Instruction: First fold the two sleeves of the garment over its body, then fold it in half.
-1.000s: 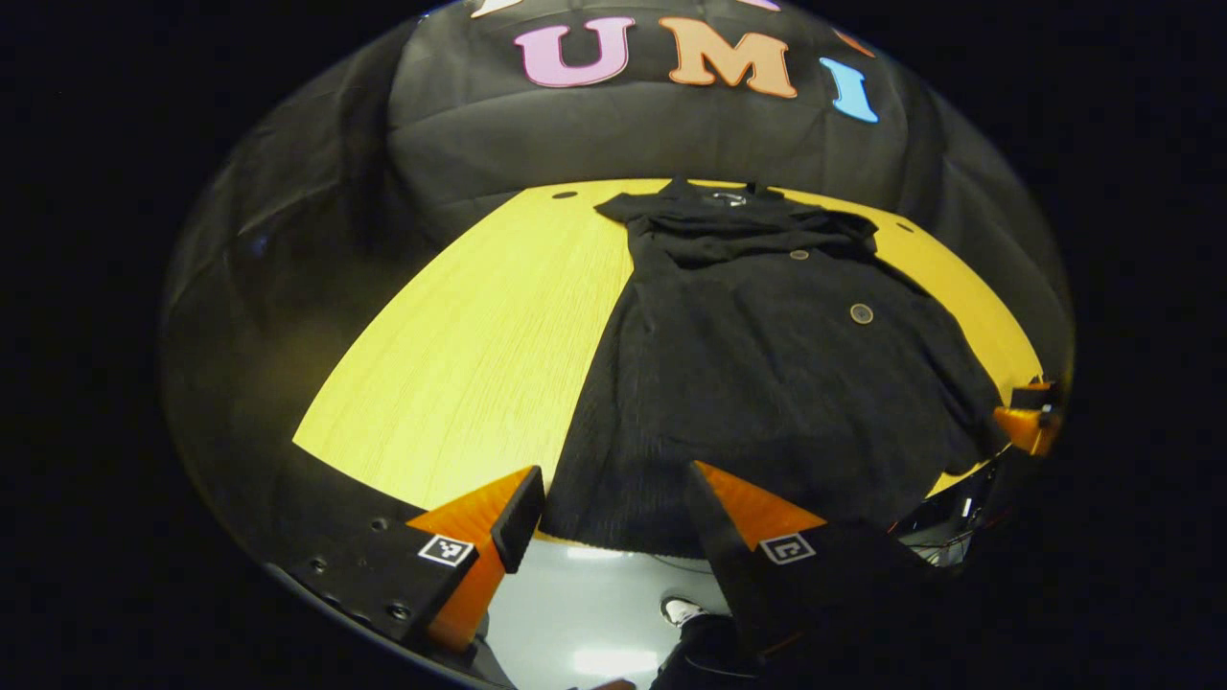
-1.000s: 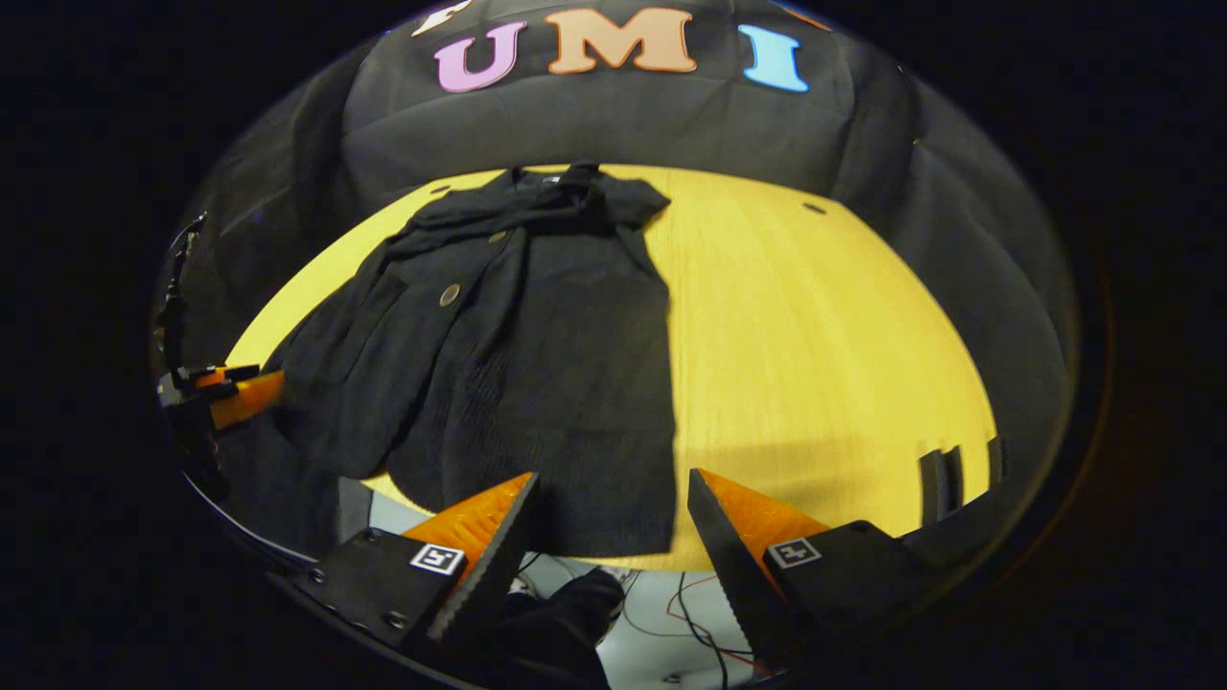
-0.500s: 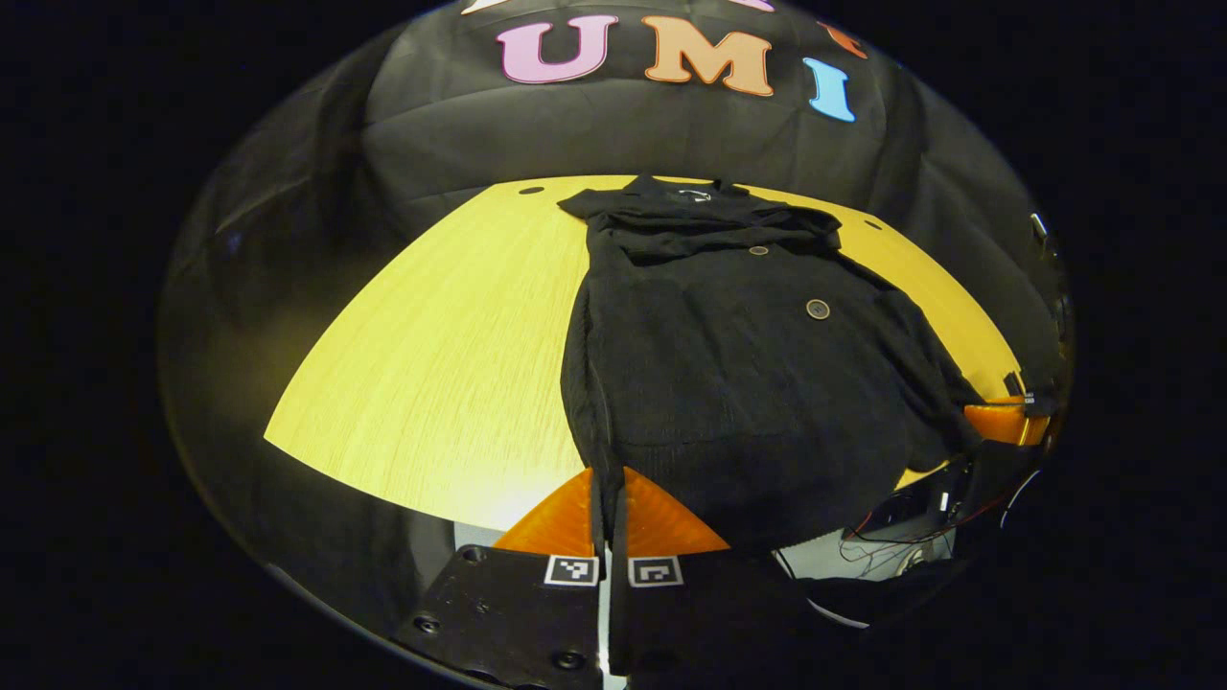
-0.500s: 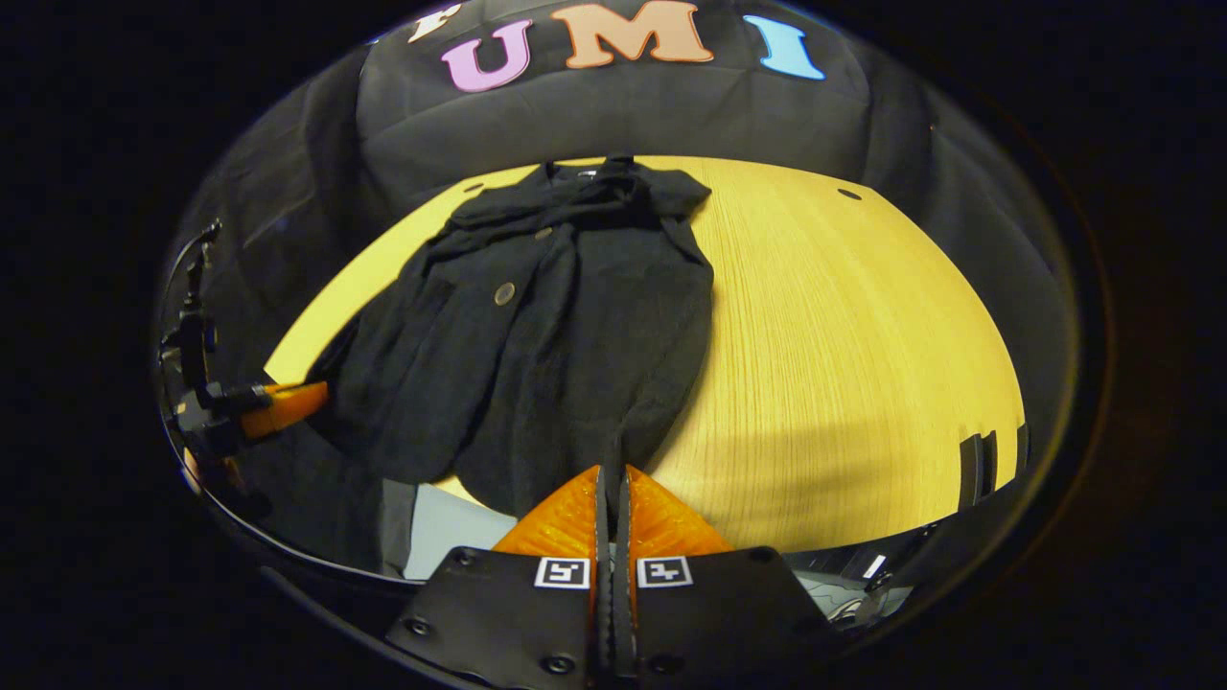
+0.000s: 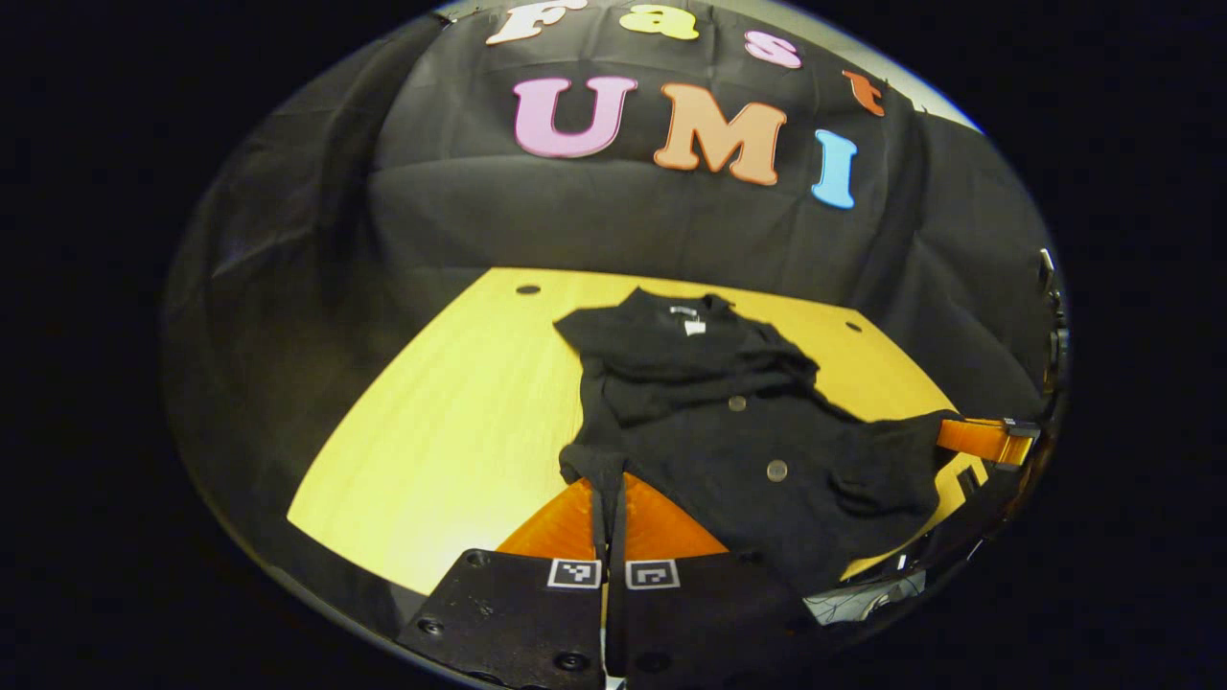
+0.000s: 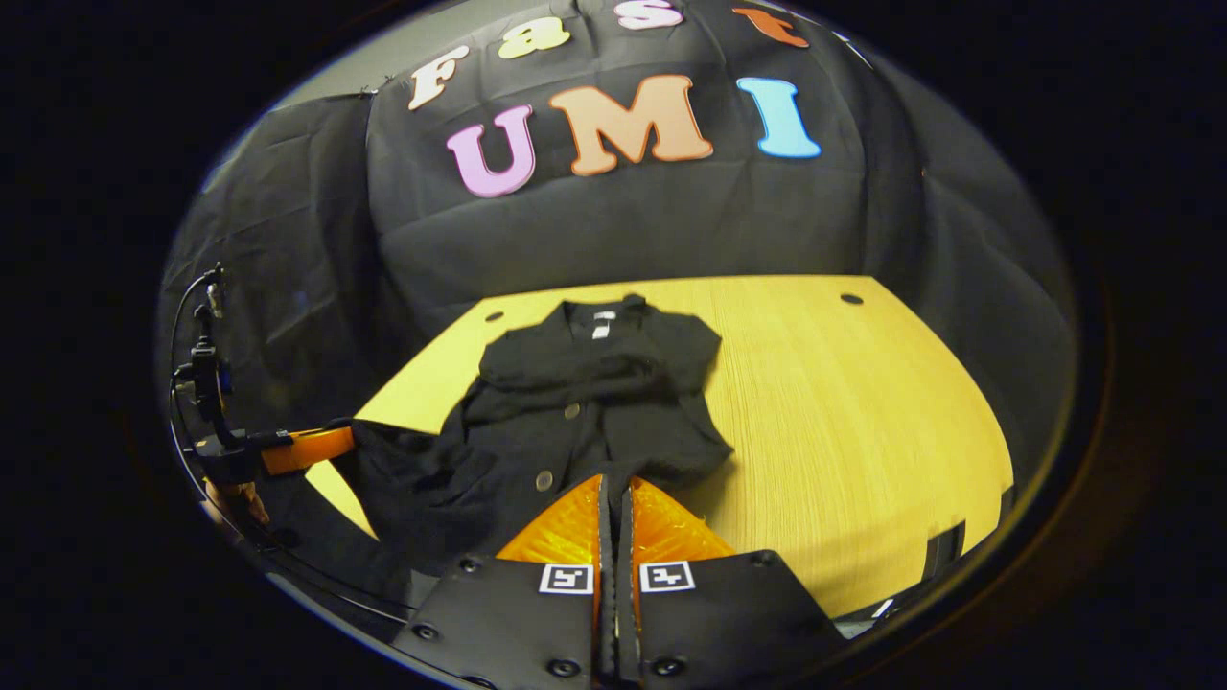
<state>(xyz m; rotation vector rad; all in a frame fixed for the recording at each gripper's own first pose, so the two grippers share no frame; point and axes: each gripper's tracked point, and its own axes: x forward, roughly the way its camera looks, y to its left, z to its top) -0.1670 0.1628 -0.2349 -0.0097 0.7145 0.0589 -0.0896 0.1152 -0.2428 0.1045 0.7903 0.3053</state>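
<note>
Nearest, left claw clamped on the black garment hem, bottom centre. Right claw likewise clamped on hem. Beyond, garment bunches mid-frame across yellow surface, collar farthest.

In the left gripper view, the black buttoned knit garment has its near hem hidden behind the orange two-finger left gripper, whose black body is cut off by the bottom edge. In the right gripper view, the orange two-finger right gripper likewise covers the garment's hem, and the yellow wooden table loses its near edge there.
</note>
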